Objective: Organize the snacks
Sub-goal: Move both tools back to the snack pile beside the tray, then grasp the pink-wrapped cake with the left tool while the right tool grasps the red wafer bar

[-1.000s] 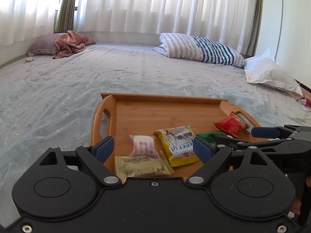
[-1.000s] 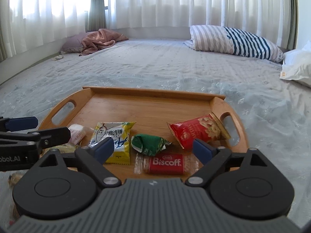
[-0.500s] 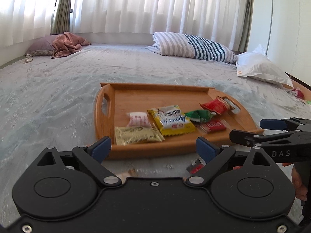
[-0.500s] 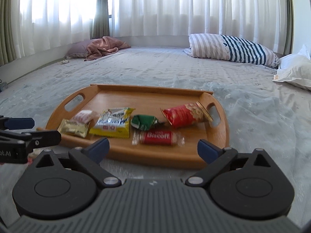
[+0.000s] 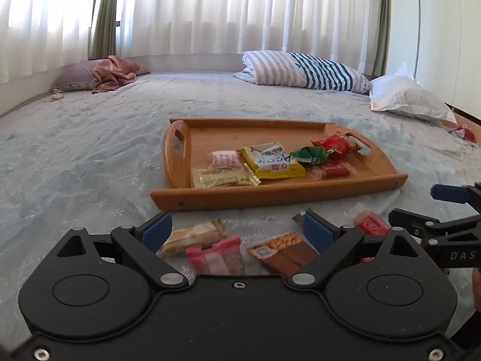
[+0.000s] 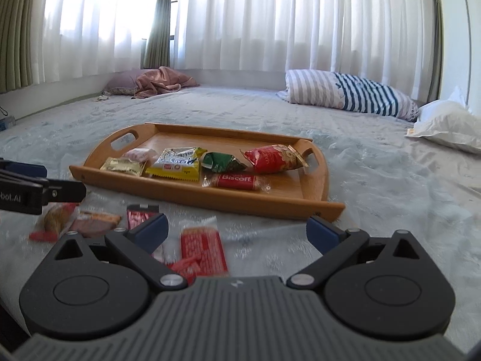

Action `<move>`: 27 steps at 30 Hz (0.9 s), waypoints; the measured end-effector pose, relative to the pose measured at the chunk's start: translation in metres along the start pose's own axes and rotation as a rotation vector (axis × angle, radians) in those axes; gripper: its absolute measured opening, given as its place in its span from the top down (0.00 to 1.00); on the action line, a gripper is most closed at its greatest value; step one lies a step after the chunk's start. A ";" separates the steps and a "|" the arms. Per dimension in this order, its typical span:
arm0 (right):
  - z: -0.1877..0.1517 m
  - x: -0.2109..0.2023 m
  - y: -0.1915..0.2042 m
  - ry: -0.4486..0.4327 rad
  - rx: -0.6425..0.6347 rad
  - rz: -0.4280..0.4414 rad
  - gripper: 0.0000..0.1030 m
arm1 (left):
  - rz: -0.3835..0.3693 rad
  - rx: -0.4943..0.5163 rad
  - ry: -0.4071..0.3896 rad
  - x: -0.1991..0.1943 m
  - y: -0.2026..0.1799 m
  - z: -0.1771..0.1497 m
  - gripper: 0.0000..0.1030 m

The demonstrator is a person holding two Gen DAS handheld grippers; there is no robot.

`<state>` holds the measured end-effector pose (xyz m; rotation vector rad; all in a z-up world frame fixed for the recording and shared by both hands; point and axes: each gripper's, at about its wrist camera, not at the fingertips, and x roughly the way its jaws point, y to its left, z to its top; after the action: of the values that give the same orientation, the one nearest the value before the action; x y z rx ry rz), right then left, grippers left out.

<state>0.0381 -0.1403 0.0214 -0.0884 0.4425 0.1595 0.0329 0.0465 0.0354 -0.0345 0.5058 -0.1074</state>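
Left gripper (image 5: 237, 231): jaws apart, holding nothing
Right gripper (image 6: 237, 231): jaws apart, holding nothing
Tray (image 5: 279, 195): six snacks inside
Bed (image 5: 90, 156): loose snacks near

Both wrist cameras sit low over the bed (image 5: 90, 156), looking forward between spread jaws toward the curtains at 12 o'clock. The left view has the wooden tray (image 5: 270, 194) near, at 12 o'clock, the right gripper (image 5: 451, 210) at 3. The right view sees the same tray (image 6: 210, 195) slightly leftward, the left gripper (image 6: 45, 191) at 9. They share tray, loose packets and striped pillow (image 6: 345, 96).
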 end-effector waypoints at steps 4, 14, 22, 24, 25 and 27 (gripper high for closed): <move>-0.012 -0.005 0.000 0.001 0.018 -0.023 0.00 | 0.010 -0.004 0.004 -0.005 0.001 -0.006 0.11; -0.030 -0.014 0.004 0.016 0.039 -0.040 0.06 | 0.020 -0.041 0.021 -0.013 0.004 -0.019 0.34; -0.033 -0.019 0.009 0.014 0.067 -0.037 0.19 | 0.026 -0.092 0.046 -0.012 0.007 -0.028 0.46; -0.033 -0.020 0.010 0.019 0.080 -0.030 0.23 | 0.023 -0.100 0.054 -0.011 0.007 -0.031 0.50; -0.034 -0.021 0.010 0.020 0.084 -0.026 0.26 | 0.020 -0.104 0.058 -0.011 0.007 -0.032 0.51; -0.034 -0.022 0.013 0.022 0.083 -0.023 0.31 | 0.017 -0.111 0.065 -0.010 0.007 -0.033 0.53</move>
<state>0.0023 -0.1349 -0.0001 -0.0138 0.4695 0.1171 0.0091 0.0542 0.0110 -0.1356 0.5764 -0.0640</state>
